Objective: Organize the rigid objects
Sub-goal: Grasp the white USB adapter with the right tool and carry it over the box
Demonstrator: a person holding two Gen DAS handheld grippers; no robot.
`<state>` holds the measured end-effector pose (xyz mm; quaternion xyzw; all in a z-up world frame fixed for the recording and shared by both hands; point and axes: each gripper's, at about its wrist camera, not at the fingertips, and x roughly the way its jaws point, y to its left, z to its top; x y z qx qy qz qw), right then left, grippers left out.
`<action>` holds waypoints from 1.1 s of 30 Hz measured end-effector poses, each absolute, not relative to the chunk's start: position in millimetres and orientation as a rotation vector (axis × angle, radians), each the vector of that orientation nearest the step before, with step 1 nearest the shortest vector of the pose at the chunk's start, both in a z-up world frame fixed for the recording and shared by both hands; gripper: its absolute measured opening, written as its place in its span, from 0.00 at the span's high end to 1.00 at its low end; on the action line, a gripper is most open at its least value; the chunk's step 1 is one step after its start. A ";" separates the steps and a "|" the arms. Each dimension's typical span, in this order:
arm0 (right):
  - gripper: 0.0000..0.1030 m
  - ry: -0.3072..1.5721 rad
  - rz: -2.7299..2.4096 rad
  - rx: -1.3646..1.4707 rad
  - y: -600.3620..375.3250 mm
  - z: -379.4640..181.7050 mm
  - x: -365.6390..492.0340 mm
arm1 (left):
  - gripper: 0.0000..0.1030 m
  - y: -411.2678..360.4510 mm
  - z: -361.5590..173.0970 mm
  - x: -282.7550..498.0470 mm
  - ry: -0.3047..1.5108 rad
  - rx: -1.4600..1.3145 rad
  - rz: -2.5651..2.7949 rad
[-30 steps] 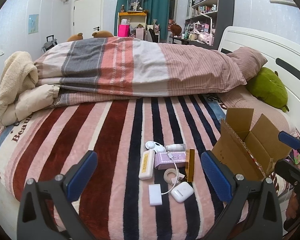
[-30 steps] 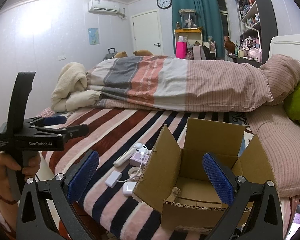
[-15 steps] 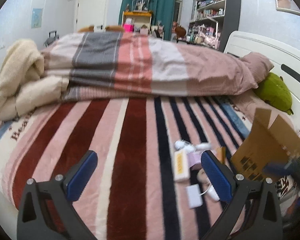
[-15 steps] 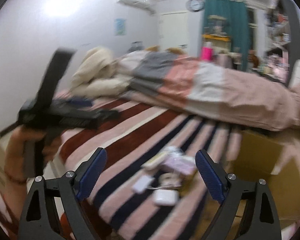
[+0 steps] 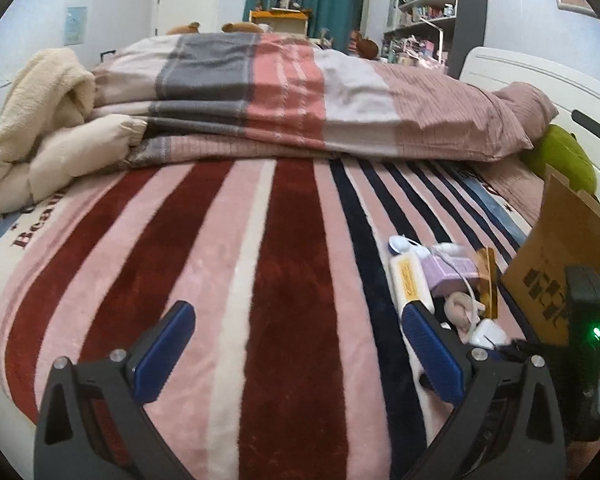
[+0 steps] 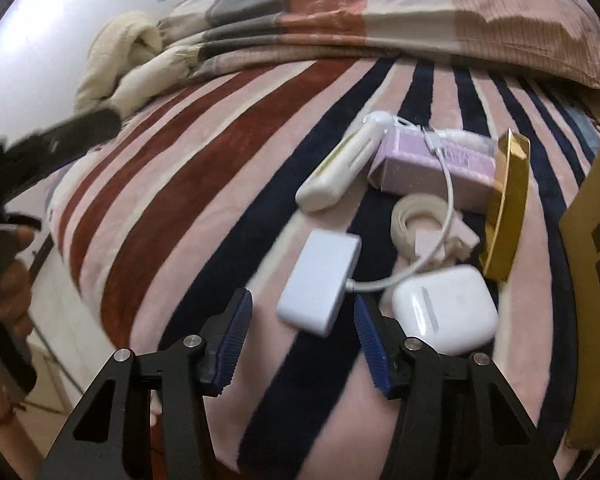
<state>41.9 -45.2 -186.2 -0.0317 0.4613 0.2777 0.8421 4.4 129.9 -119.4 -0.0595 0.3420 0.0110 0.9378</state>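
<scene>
A cluster of small items lies on the striped blanket: a white adapter (image 6: 320, 280) with a cable, a white earbud case (image 6: 446, 308), a cream tube (image 6: 340, 168), a lilac box (image 6: 432, 164), a tape roll (image 6: 420, 220) and a gold box (image 6: 506, 208). My right gripper (image 6: 302, 320) hangs just short of the adapter, its jaws closing, nothing between the pads. My left gripper (image 5: 296, 340) stands open over bare blanket, left of the same cluster: cream tube (image 5: 410, 280), lilac box (image 5: 448, 276), earbud case (image 5: 488, 334).
A cardboard box (image 5: 560, 264) stands open at the right of the items, its wall (image 6: 592, 240) close beside my right gripper. A folded duvet (image 5: 300, 96) and cream blanket (image 5: 40, 120) fill the far half of the bed. A hand (image 6: 8, 280) holds the left tool.
Both grippers have dropped toward the bed. The right one swung from the cardboard box to the item cluster and its jaws narrowed. The left one slid left, leaving the items at its right.
</scene>
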 end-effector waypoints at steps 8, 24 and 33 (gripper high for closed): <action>0.76 0.919 0.549 -0.158 -39.4 -183.6 46.9 | 0.01 123.5 -119.2 3.1 0.751 -0.166 -0.201; 0.76 0.639 0.894 -0.114 -91.3 -43.6 15.6 | 0.65 18.9 -11.4 19.5 0.712 -0.157 -0.686; 0.76 0.637 0.765 -0.040 -200.1 -14.9 30.8 | 0.67 -110.3 14.9 58.3 0.770 -0.015 -0.808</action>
